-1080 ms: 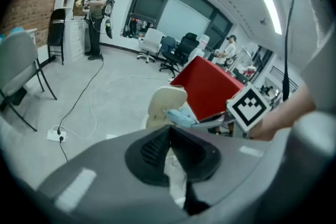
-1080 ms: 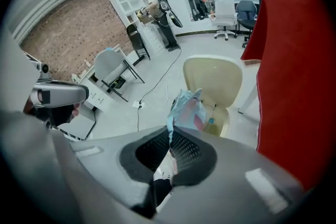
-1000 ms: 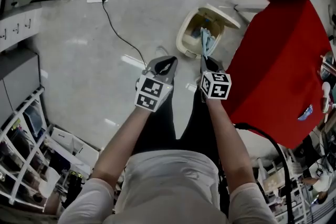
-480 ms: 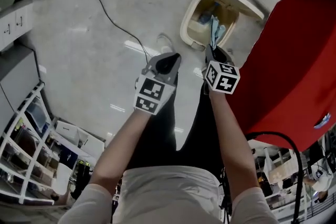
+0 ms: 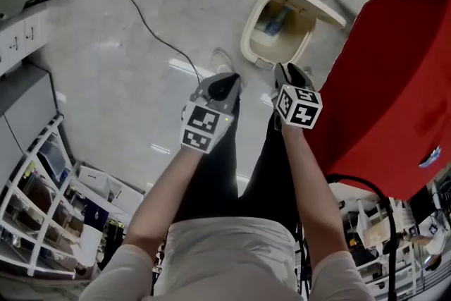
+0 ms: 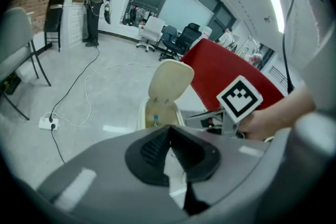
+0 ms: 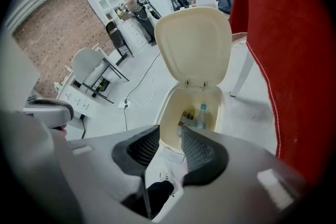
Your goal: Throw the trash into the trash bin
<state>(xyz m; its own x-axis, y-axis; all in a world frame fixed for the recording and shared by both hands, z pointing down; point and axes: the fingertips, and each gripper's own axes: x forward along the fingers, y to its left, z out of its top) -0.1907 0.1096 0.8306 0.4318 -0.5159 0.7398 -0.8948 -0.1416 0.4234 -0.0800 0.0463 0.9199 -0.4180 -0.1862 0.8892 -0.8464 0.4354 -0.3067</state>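
Right gripper (image 7: pixel 170 136) by near rim of open bin (image 7: pixel 167 107); fingers just been opening, nothing between. Left gripper (image 6: pixel 169 131) fingers closed, empty. Bottle (image 7: pixel 202 115), maybe wrappers, inside.

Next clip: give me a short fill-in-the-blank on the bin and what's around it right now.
1. The lid of the trash bin stands ___.
2. The left gripper has its jaws ___ (open or shut).
3. The cloth beside the bin is coloured ___.
4. Inside the bin stands a blue-capped plastic ___.
Missing words: open; shut; red; bottle.
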